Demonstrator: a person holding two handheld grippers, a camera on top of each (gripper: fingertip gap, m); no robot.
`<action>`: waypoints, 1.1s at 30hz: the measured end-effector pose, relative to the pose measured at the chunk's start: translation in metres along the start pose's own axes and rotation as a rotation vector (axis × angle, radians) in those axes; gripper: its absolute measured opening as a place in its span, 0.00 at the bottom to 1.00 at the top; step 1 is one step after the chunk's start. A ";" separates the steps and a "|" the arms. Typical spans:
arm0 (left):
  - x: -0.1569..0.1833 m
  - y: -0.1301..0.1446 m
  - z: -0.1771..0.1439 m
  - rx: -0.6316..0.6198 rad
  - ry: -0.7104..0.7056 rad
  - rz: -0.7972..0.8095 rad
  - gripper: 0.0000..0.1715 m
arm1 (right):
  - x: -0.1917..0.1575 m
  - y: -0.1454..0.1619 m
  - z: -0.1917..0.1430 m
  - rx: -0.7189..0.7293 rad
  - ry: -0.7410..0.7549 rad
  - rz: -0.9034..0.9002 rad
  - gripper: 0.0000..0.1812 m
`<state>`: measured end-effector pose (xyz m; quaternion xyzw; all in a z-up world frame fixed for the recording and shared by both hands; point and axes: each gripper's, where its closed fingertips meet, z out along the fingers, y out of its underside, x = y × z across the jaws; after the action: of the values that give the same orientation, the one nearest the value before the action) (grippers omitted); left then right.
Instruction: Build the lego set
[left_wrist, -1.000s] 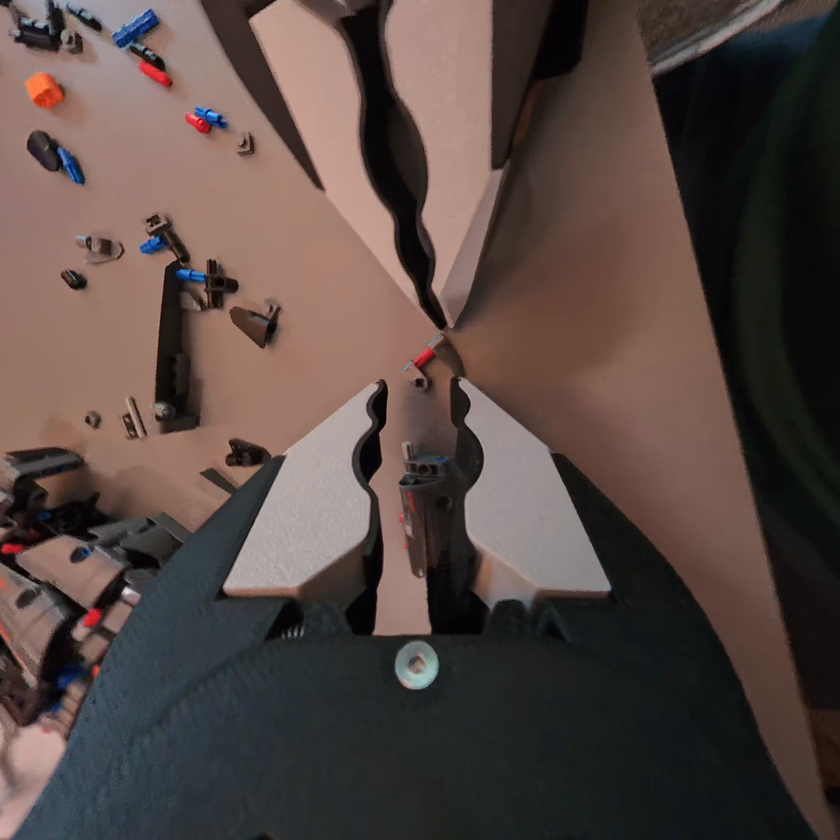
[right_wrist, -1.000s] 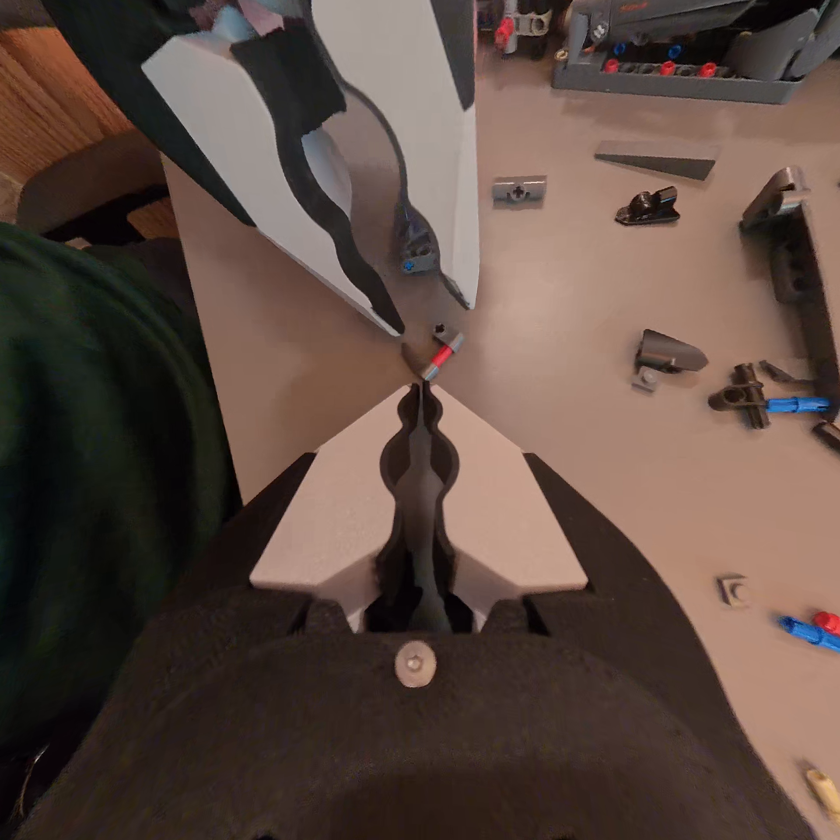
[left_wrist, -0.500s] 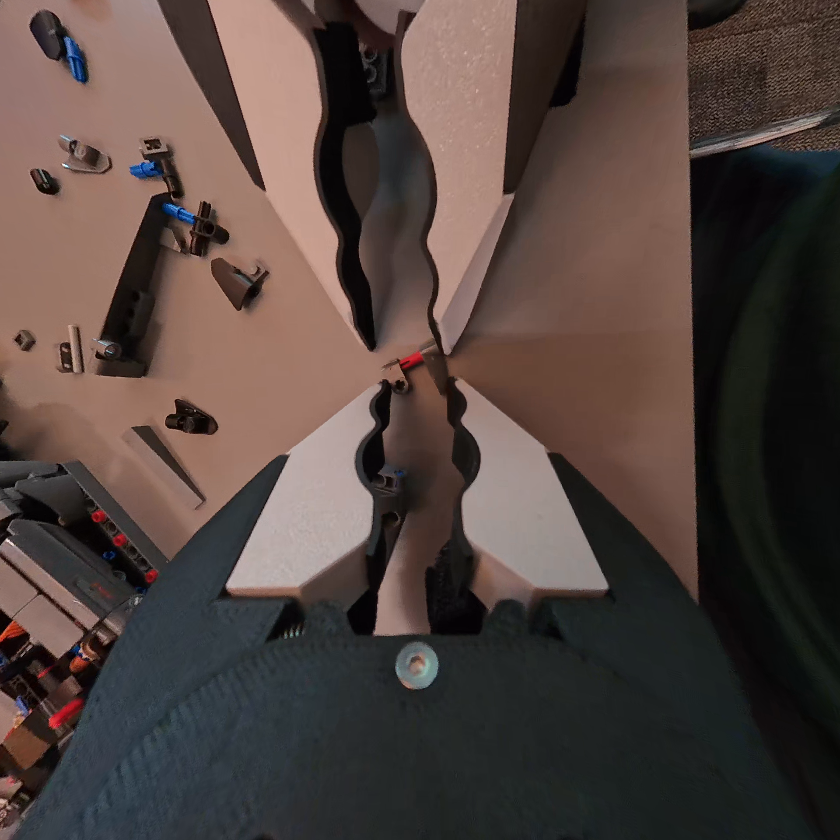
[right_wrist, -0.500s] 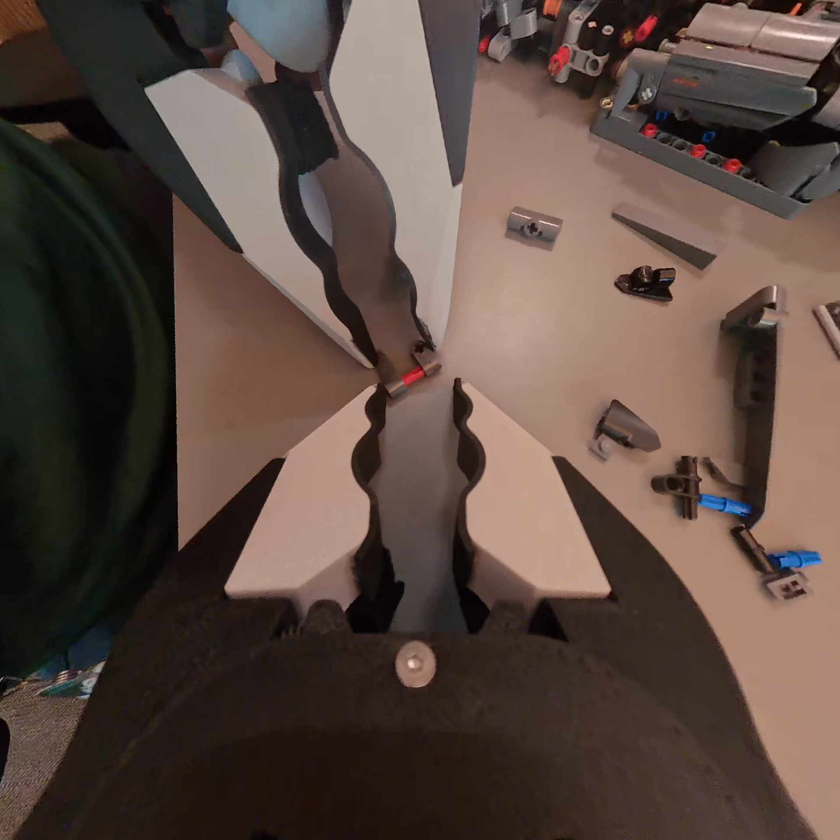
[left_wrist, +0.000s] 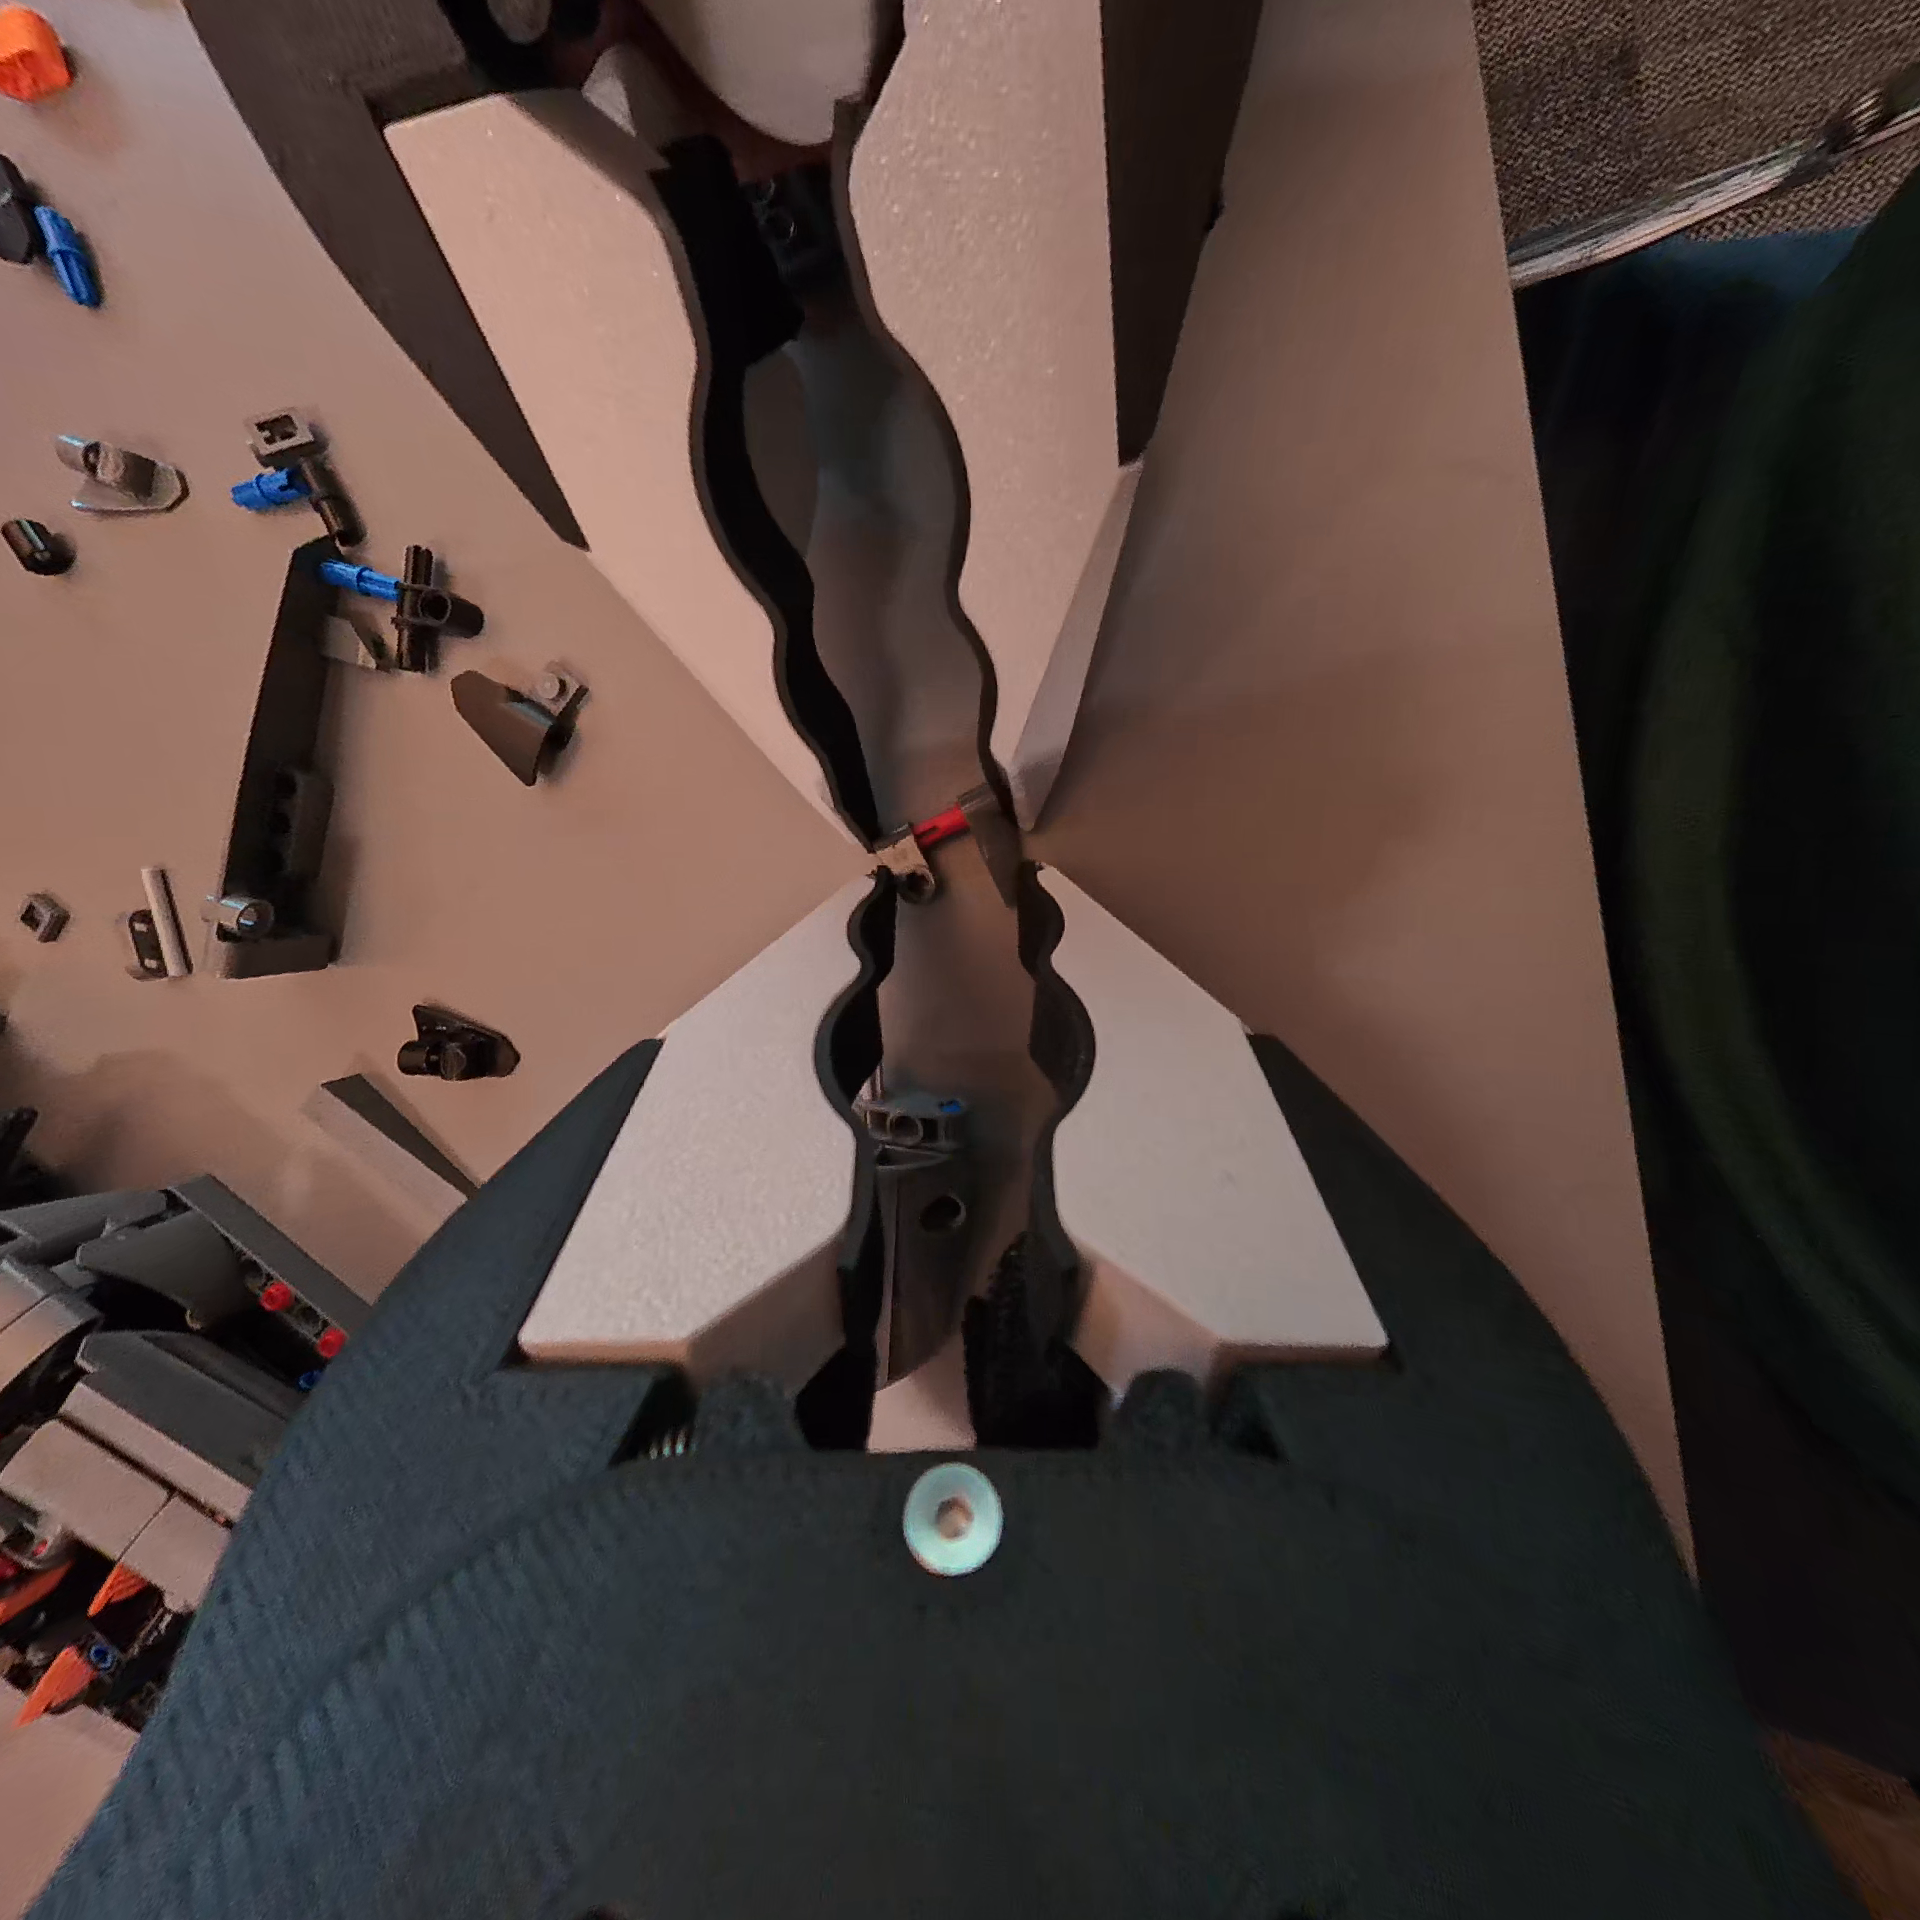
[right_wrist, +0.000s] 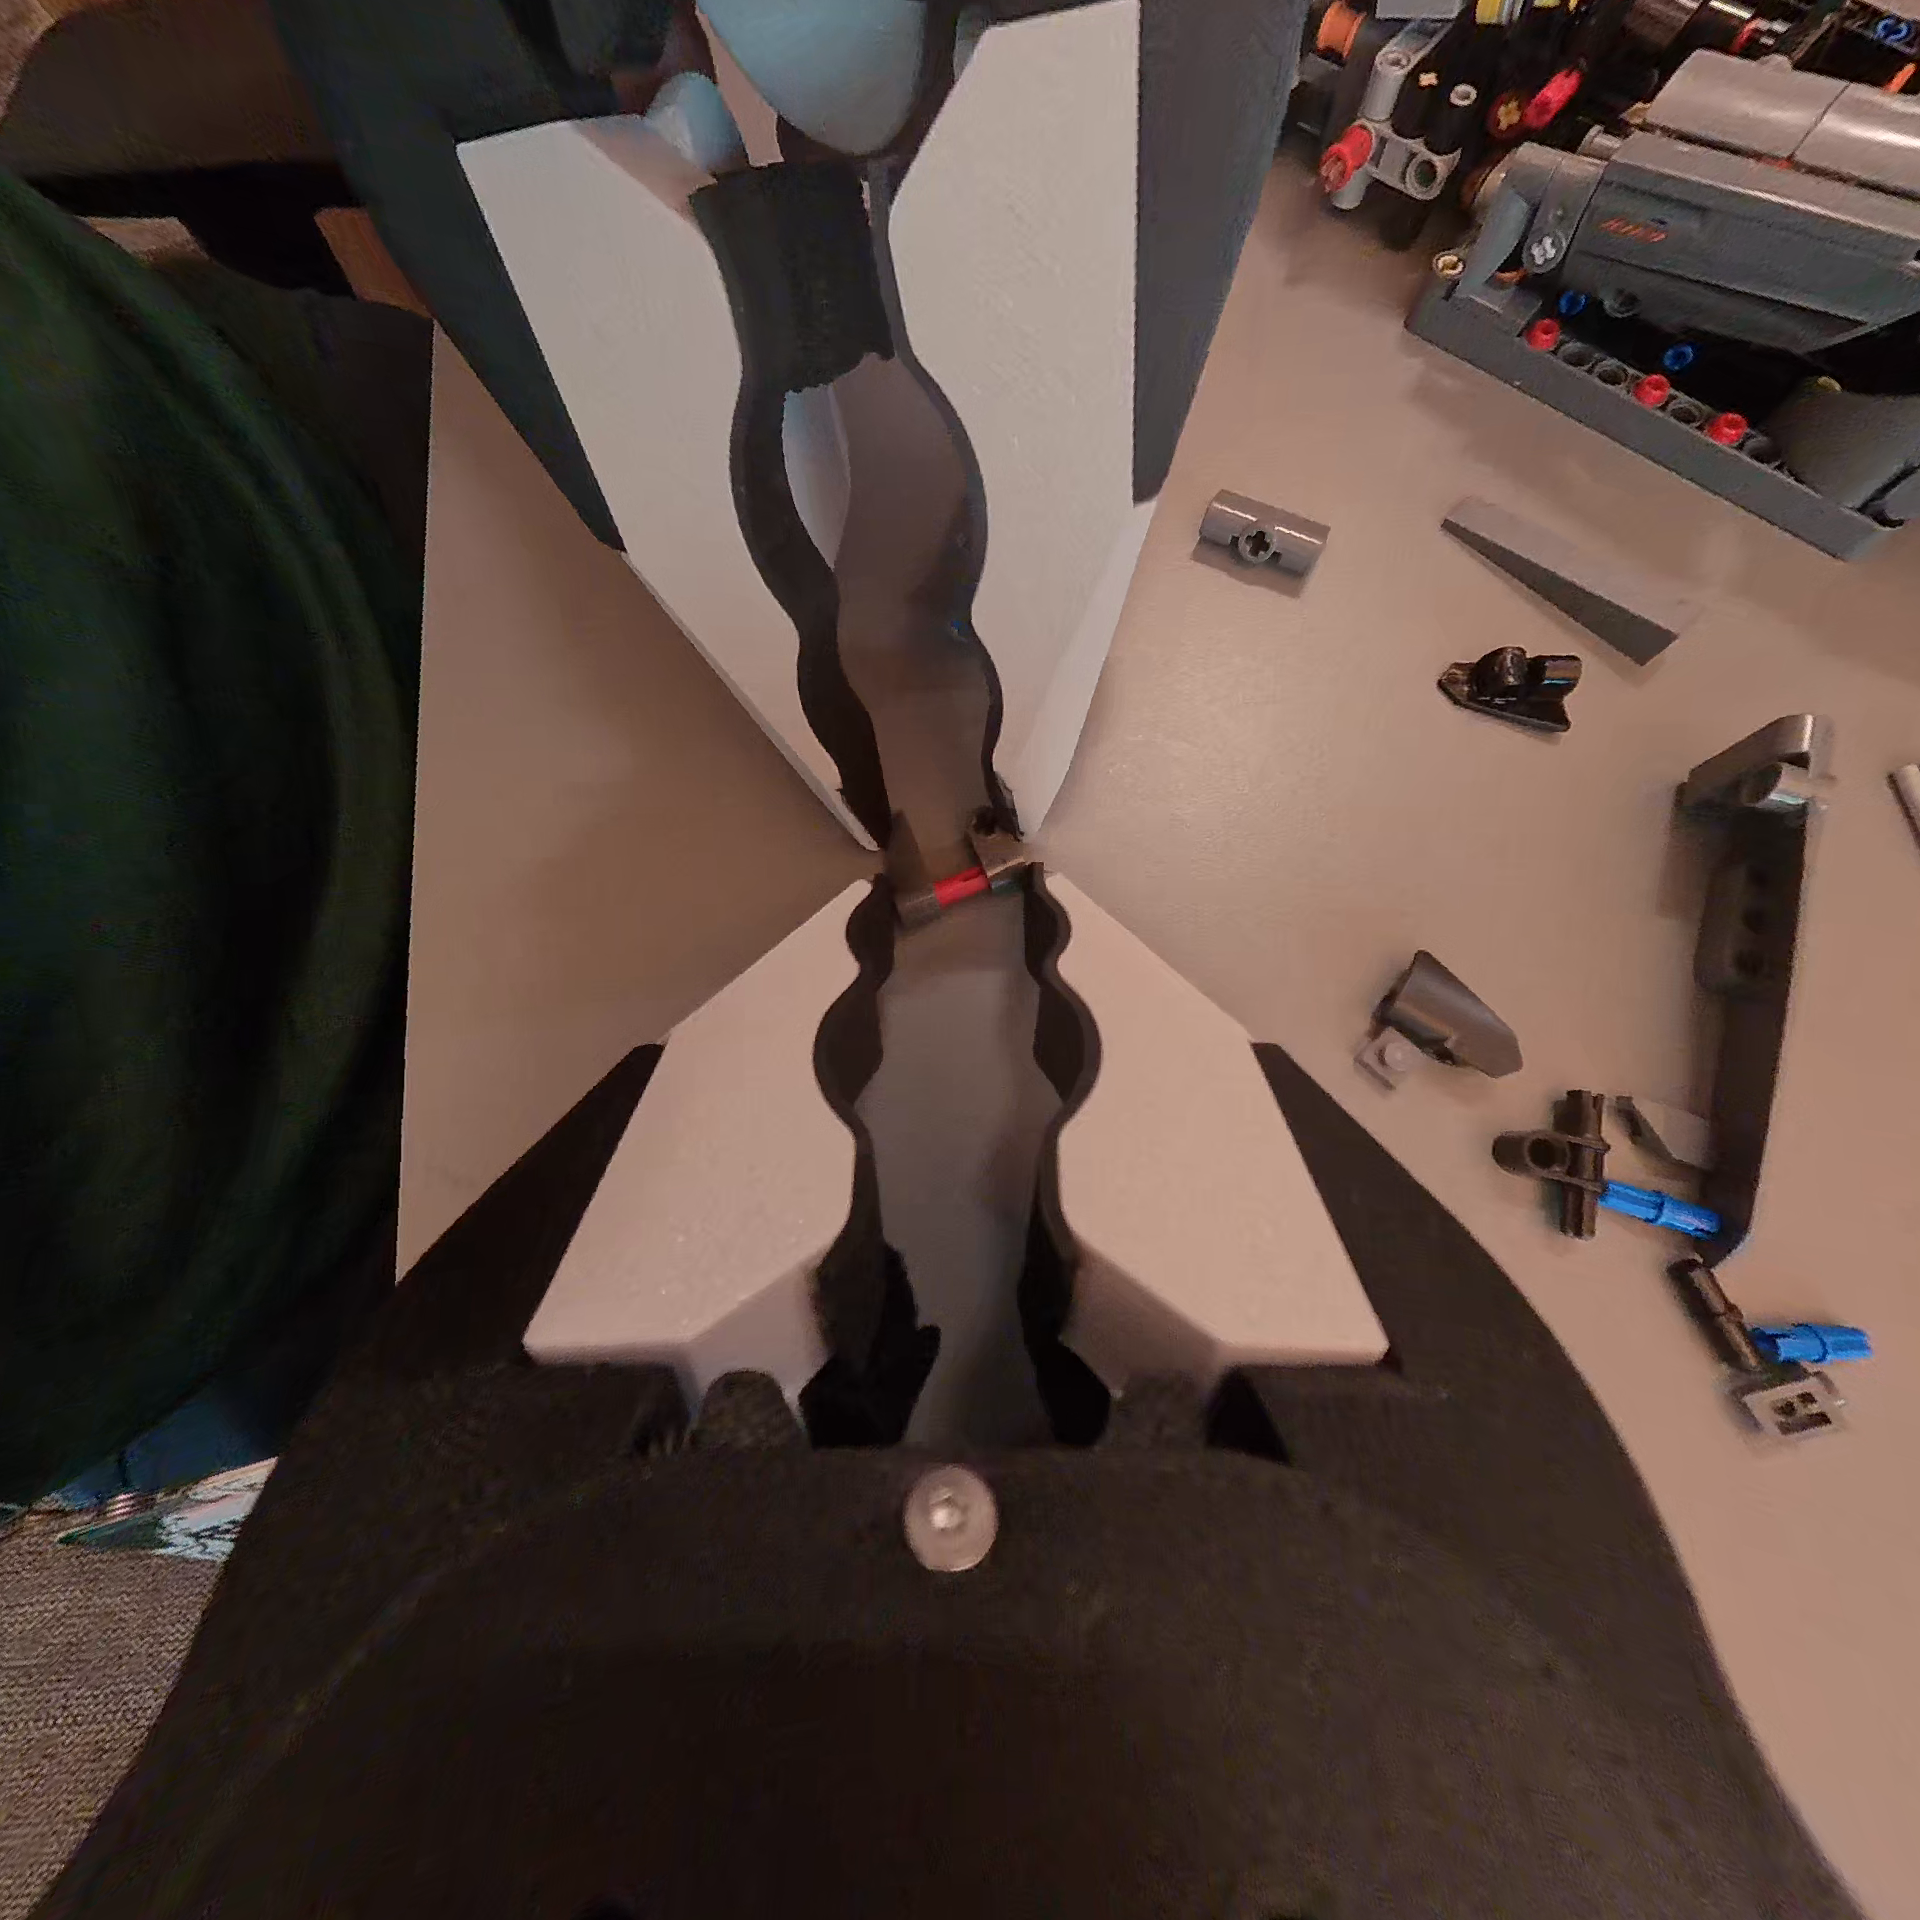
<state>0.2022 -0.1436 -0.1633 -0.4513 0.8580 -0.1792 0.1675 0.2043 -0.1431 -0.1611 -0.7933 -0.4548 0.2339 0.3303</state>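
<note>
A small red-and-grey pin piece (left_wrist: 938, 828) lies on the tan table between the two grippers' tips; it also shows in the right wrist view (right_wrist: 958, 886). My left gripper (left_wrist: 951, 883) is open, tips just short of the pin. A dark grey lego piece (left_wrist: 914, 1174) with a blue pin sits deep between its jaws against the left finger; I cannot tell if it is gripped. My right gripper (right_wrist: 953, 896) is open and empty, tips at the pin. The two grippers face each other tip to tip: the right in the left wrist view (left_wrist: 932, 802), the left in the right wrist view (right_wrist: 943, 831).
A part-built grey model (right_wrist: 1714, 260) stands at the back right. A long dark beam (right_wrist: 1756, 935), a grey wedge (right_wrist: 1444, 1018), blue pins (right_wrist: 1652, 1210) and black connectors lie scattered right of the grippers. The table edge (right_wrist: 416, 831) and a person's dark green garment (right_wrist: 156, 831) are at the left.
My right gripper has gone from shut to open, leaving the red-and-grey pin on the table. Both grippers have come closer, tip to tip around the pin.
</note>
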 end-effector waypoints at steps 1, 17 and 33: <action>0.000 0.000 0.000 0.000 0.004 -0.004 0.12 | 0.000 0.000 0.000 0.000 0.002 -0.002 0.12; 0.003 -0.002 0.001 -0.027 0.011 0.064 0.07 | -0.001 0.002 -0.001 -0.021 0.032 -0.014 0.07; -0.017 -0.011 -0.008 0.051 -0.148 0.019 0.07 | 0.012 -0.011 -0.018 0.116 0.128 0.147 0.12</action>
<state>0.2157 -0.1340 -0.1488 -0.4509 0.8427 -0.1655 0.2433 0.2161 -0.1342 -0.1420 -0.8173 -0.3590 0.2325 0.3861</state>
